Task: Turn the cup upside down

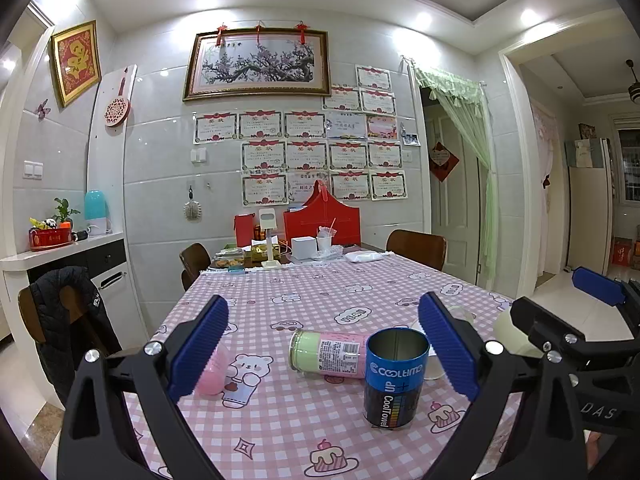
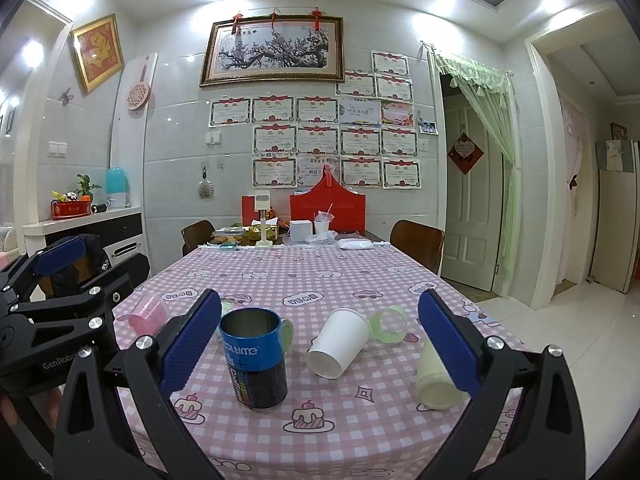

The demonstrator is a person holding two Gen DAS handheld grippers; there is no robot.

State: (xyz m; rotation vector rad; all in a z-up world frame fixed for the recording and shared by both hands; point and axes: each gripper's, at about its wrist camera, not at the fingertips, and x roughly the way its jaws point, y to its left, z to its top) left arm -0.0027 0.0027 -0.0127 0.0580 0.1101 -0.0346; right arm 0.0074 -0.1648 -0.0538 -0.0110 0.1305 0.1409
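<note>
A blue and black CoolTime can-shaped cup (image 1: 394, 378) stands upright with its mouth up on the pink checked tablecloth (image 1: 304, 304). It also shows in the right wrist view (image 2: 256, 358). My left gripper (image 1: 324, 350) is open and empty, with the cup just inside its right finger. My right gripper (image 2: 320, 346) is open and empty, with the cup near its left finger. A white paper cup (image 2: 340, 342) lies on its side between the right fingers.
A pink and green canister (image 1: 328, 354) lies on its side behind the cup. A pink cup (image 2: 149, 317), a cream cup (image 2: 434, 380) and a green tape ring (image 2: 389, 325) lie around. Chairs (image 1: 416, 248) and clutter (image 1: 304, 246) stand at the far end.
</note>
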